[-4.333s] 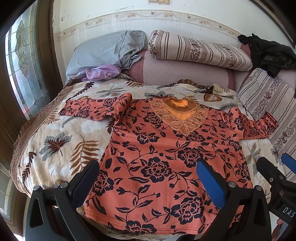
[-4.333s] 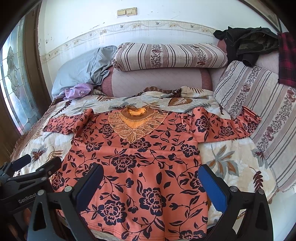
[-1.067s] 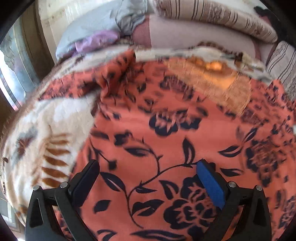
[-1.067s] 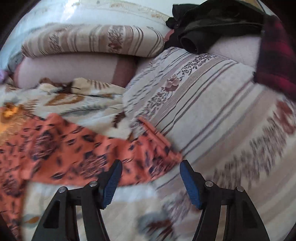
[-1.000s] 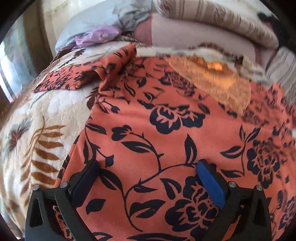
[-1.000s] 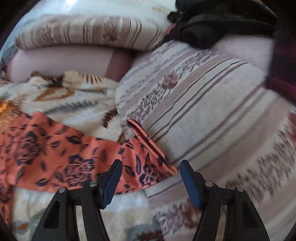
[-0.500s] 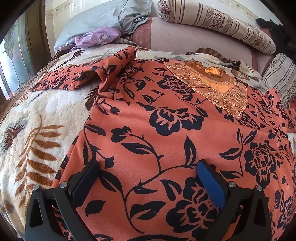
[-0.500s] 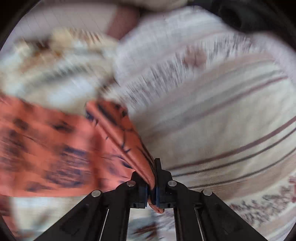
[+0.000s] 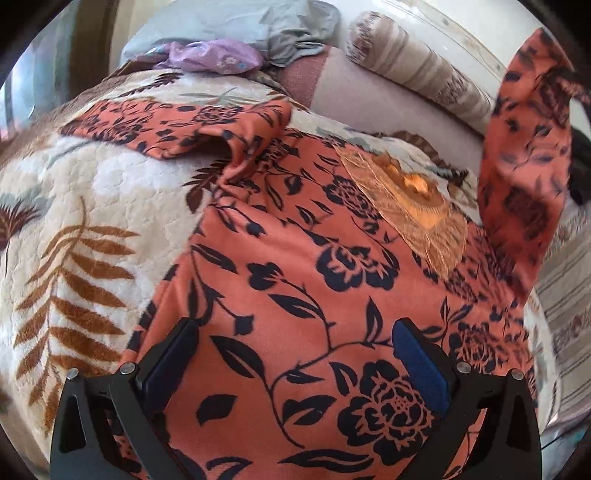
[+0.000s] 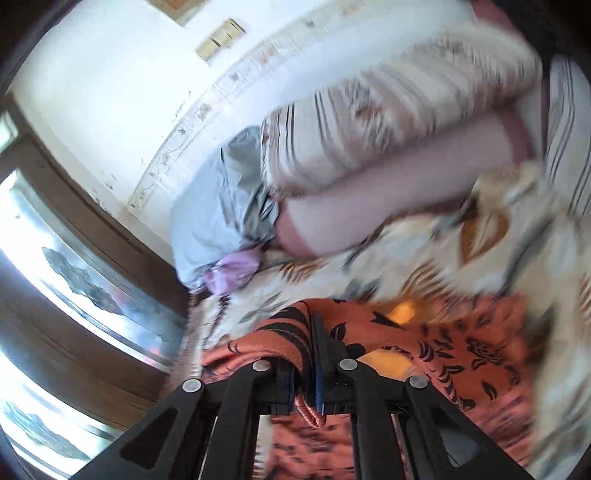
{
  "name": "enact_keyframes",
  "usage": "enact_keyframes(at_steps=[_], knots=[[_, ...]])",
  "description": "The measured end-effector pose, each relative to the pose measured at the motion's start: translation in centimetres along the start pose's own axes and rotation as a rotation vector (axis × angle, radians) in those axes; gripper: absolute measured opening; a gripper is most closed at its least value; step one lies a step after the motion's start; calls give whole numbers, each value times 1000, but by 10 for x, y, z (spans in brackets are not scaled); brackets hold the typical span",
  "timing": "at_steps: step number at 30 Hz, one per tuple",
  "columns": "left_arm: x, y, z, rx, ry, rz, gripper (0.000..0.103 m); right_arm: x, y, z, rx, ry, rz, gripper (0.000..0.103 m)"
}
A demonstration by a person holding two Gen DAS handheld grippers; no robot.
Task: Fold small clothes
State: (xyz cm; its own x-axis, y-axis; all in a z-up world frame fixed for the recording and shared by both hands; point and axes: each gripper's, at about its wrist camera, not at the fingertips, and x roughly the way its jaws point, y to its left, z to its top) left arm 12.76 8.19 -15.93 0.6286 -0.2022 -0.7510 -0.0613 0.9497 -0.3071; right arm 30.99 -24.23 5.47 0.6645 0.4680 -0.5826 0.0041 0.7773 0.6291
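An orange blouse with dark flowers lies spread on the bed, its lace neckline toward the pillows. Its left sleeve lies crumpled on the blanket. My left gripper is open and hovers low over the blouse body. My right gripper is shut on the blouse's right sleeve. In the left wrist view that sleeve hangs lifted in the air at the right, above the blouse.
A cream leaf-print blanket covers the bed. Striped bolster pillows and a grey pillow with a purple cloth lie at the head. A stained-glass window is on the left.
My right gripper closed on the right sleeve and lifted it up over the blouse, swinging left. My left gripper stayed open over the blouse body.
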Motion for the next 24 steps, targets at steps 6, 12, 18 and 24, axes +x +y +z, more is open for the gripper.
enact_keyframes(at_steps=[6,12,18,24], knots=[[-2,11,6,-48,-10,-12,103,126,-47,-115,127,423,-61,77],[-13,11,6,-40,-54,-25,103,89,-106,-132,104,344,-89,77],[-21,22,36,-164,-13,-217,103,28,-189,-131,141,217,-136,77],[9,3,104,-202,68,-239,103,18,-244,-148,252,157,-18,77]])
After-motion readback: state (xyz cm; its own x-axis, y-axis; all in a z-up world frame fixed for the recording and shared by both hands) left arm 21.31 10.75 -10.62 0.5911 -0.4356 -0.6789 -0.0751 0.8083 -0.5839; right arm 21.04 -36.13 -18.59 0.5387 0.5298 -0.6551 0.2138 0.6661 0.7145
